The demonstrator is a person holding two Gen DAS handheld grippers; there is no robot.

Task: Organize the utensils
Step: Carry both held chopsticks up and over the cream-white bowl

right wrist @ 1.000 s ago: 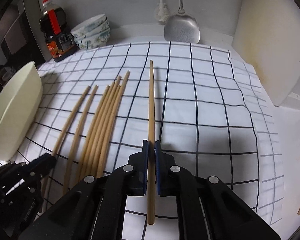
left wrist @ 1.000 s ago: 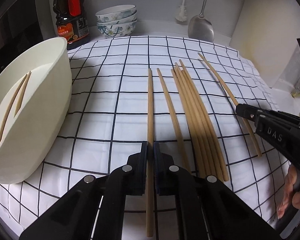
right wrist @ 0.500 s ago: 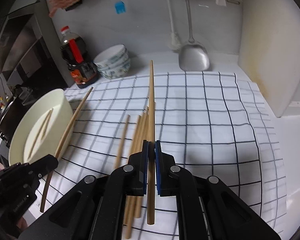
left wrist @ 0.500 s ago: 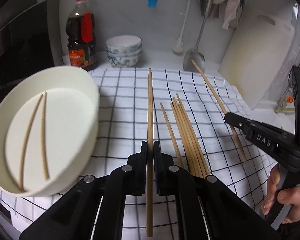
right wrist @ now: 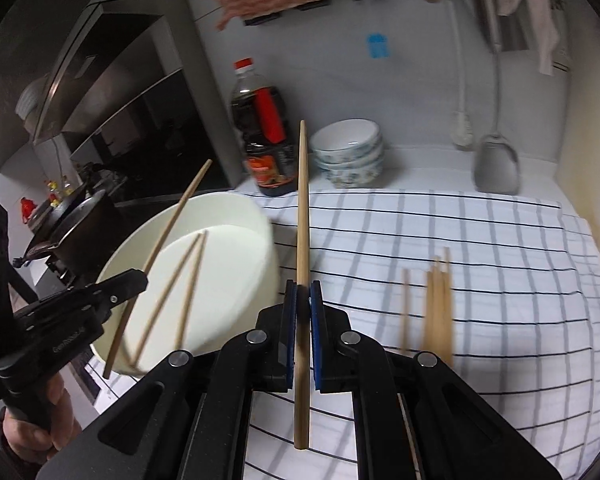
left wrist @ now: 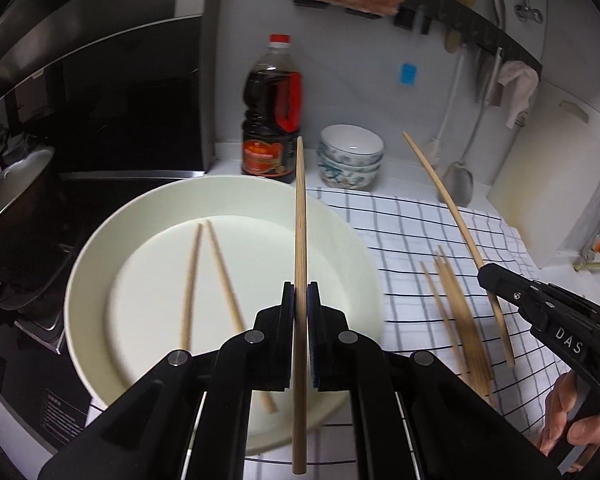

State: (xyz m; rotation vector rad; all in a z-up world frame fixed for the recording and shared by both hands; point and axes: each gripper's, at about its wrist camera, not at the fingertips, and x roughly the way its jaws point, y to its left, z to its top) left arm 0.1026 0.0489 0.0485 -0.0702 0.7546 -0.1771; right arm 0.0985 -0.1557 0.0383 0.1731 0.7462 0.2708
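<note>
Left hand-held gripper (left wrist: 299, 300) clamped on one chopstick (left wrist: 300, 216) — stick held in air above white basin (left wrist: 80, 280), tip pointing toward soy sauce bottle (left wrist: 272, 120). Right hand-held gripper (right wrist: 303, 300) clamped on second chopstick (right wrist: 302, 208), in air right of basin, above checked cloth (right wrist: 480, 240). Two chopsticks (left wrist: 208, 276) lie inside basin, forming narrow V. Loose chopstick bundle (right wrist: 438, 304) lies on cloth, well right of basin — blurred. Stacked bowls (left wrist: 351, 156) behind basin, beside bottle.

Black gripper (left wrist: 299, 308), silver screws, "DAS" lettering
</note>
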